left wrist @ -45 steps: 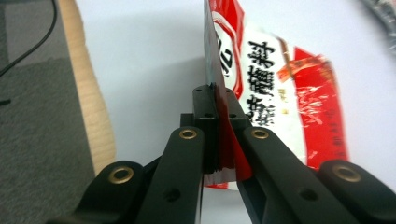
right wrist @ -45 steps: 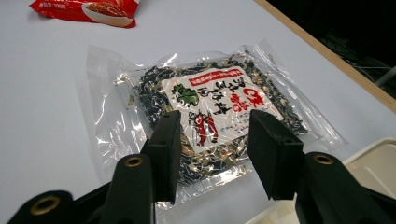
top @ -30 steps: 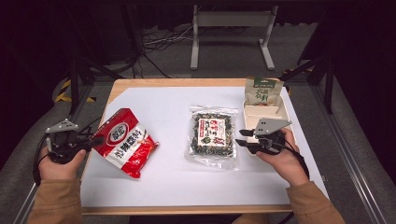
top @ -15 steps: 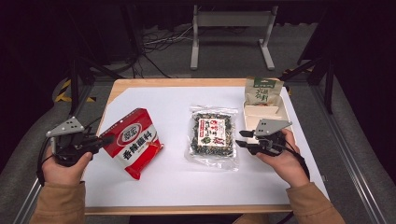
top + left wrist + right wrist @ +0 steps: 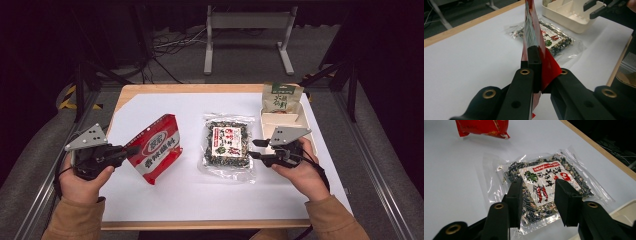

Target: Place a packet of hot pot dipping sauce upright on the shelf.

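Observation:
My left gripper (image 5: 131, 150) (image 5: 535, 57) is shut on the edge of a red snack bag (image 5: 155, 147) (image 5: 531, 27). The bag hangs tilted above the left part of the white table; its lower corner is close to the surface. A clear packet of dark dried greens (image 5: 226, 145) (image 5: 544, 177) lies flat at the middle. At that packet's right edge, my right gripper (image 5: 256, 149) (image 5: 537, 195) points left with its jaws apart. They have just been opening, and nothing is pressed between them. The red bag (image 5: 482, 126) also shows far off in the right gripper view.
A cream compartment tray (image 5: 287, 117) (image 5: 569, 17) sits at the right side of the table, behind my right hand. A green pouch (image 5: 282, 97) stands in its far end. The table's wooden edge (image 5: 200, 89) runs along the back.
The left gripper has risen and moved right with the red bag, which went from lying on the table to hanging tilted. The right hand has stayed in place.

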`<state>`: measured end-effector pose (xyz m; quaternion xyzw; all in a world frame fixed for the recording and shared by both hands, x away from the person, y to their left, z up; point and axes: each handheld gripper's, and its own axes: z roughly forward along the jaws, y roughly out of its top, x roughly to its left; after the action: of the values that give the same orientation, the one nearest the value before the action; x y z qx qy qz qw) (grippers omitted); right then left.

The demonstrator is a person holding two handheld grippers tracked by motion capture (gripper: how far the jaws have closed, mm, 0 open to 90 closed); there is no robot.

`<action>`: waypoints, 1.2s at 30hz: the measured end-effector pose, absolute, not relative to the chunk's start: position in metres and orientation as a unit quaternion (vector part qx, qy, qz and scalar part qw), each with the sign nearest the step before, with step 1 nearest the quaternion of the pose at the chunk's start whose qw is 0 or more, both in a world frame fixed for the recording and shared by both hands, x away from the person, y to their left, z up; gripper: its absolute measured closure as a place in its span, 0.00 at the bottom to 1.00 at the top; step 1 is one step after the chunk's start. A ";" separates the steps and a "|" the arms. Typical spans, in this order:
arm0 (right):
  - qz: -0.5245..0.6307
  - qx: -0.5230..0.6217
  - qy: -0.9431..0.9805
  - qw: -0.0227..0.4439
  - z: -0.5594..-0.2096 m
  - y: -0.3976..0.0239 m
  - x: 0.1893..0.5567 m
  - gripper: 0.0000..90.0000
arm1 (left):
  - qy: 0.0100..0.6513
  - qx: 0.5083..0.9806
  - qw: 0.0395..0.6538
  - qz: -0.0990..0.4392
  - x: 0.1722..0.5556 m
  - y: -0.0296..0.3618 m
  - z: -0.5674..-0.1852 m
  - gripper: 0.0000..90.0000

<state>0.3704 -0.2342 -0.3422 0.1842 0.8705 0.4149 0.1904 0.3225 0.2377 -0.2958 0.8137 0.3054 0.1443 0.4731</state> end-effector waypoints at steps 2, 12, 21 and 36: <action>0.416 0.183 0.870 0.190 -0.342 -0.233 0.370 0.65 | 0.297 0.817 0.472 0.143 0.323 0.231 -0.294 0.99; 0.434 0.155 0.870 0.176 -0.333 -0.216 0.368 0.64 | 0.243 0.834 0.478 0.132 0.322 0.196 -0.284 0.99; 0.444 0.142 0.871 0.154 -0.329 -0.199 0.370 0.59 | 0.198 0.843 0.485 0.119 0.324 0.171 -0.281 0.99; 0.474 0.117 0.865 0.118 -0.334 -0.176 0.383 0.51 | 0.137 0.854 0.492 0.101 0.320 0.145 -0.282 0.99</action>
<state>0.3826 -0.1756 -0.3341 0.1169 0.8648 0.4739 0.1178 0.3203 0.1452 -0.2819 0.8540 0.1367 0.1007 0.4918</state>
